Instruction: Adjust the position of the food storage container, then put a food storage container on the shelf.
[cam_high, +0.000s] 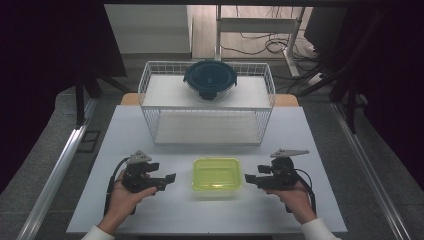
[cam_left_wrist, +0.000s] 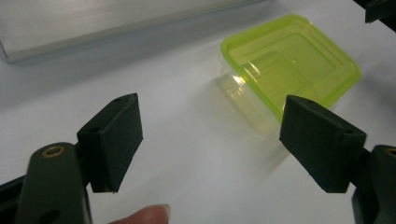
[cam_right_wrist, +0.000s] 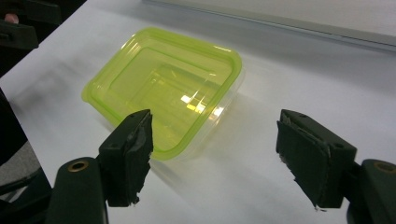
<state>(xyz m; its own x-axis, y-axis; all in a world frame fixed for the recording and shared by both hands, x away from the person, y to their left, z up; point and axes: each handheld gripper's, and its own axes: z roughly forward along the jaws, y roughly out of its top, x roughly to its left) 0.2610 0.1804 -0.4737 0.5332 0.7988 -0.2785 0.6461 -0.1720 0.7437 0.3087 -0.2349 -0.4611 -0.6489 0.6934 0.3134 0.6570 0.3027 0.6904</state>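
Dark-lidded round container (cam_high: 210, 78) atop wire rack (cam_high: 150, 107), perhaps glass.

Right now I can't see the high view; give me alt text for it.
A green-lidded container sits on the white table between two hand-held claws, left claw and right claw, both open. Behind it, a dark-lidded round bowl rests on a white wire rack.

You have no text to read here: no label, brand, number or sign can be made out on anything in the high view or in either gripper view.
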